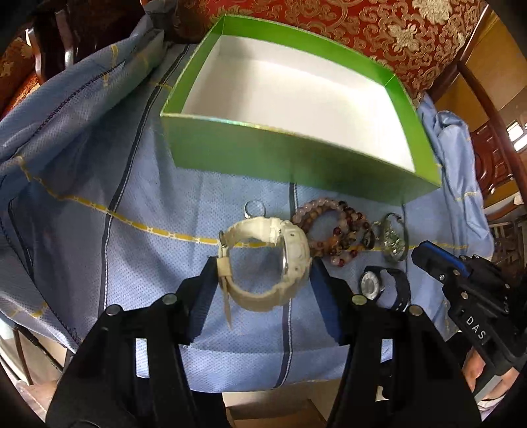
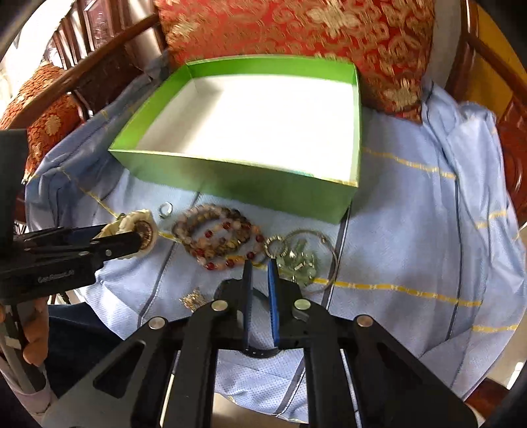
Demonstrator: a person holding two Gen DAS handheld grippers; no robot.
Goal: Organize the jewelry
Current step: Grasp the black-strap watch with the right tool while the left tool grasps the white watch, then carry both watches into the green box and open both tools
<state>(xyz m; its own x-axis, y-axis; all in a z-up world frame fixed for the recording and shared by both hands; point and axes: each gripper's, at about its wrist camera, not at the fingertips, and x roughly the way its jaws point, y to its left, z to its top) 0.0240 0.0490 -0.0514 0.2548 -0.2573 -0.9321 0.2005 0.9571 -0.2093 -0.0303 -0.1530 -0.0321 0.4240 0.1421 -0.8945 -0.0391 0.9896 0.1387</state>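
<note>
My left gripper point(image 1: 263, 266) is shut on a white watch point(image 1: 263, 260), its fingers pressing the strap and the case; it also shows at the left of the right wrist view point(image 2: 131, 243). A green box point(image 1: 290, 154) with an empty white inside stands behind on the blue cloth point(image 1: 131, 164). Beaded bracelets point(image 1: 332, 227), a silver ring point(image 1: 254, 208), a green-stone bangle point(image 1: 393, 242) and a black watch point(image 1: 385, 286) lie in front of the box. My right gripper point(image 2: 260, 266) has its fingers close together around the black watch's strap point(image 2: 260, 353), near the bangle point(image 2: 303, 260).
Red and gold cushions point(image 2: 296, 29) lean behind the box point(image 2: 237, 177) on a wooden chair point(image 2: 487, 42). A small gold chain point(image 2: 192, 298) lies on the cloth point(image 2: 411, 230) at the near left. The cloth is bunched at the left and right sides.
</note>
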